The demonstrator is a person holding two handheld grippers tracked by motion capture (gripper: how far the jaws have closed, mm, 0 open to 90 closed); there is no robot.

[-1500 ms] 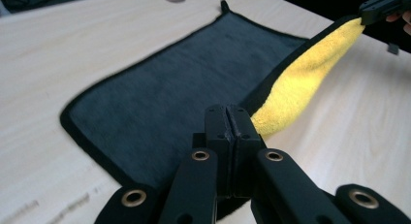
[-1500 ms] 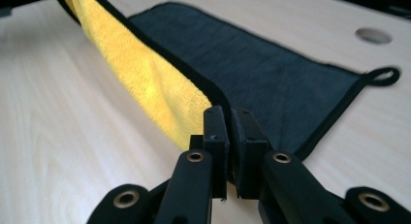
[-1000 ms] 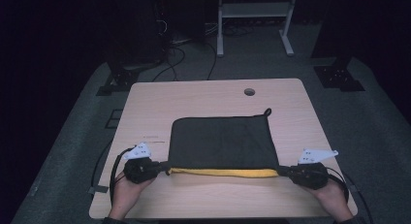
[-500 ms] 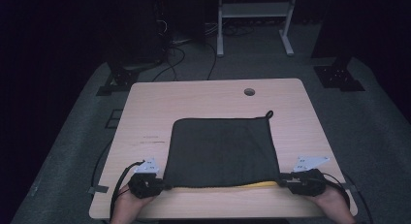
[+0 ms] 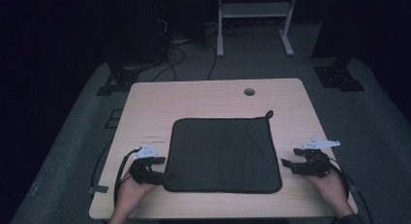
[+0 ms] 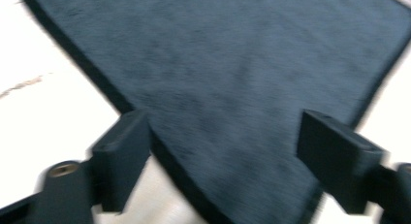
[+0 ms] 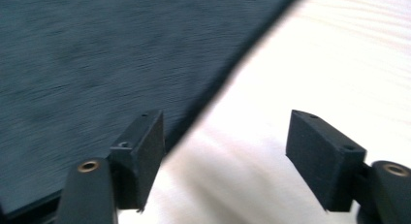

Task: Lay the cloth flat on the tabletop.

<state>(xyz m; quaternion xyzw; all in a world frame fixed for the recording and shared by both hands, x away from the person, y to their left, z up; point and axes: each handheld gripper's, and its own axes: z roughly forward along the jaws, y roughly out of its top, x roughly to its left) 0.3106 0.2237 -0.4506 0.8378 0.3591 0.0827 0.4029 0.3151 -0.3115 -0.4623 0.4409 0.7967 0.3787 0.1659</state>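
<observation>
The left gripper [image 5: 164,175] sits at the near left corner of the dark cloth [image 5: 223,153]. Its jaws have just been opening and now stand wide, with the corner lying loose between them, not pinched. The right gripper [image 5: 287,164] is just beside the cloth's right edge, and its jaws have also just opened wide around nothing. The cloth lies flat in the middle of the counter [image 5: 155,103], so I think both grippers let go to leave it spread out.
</observation>
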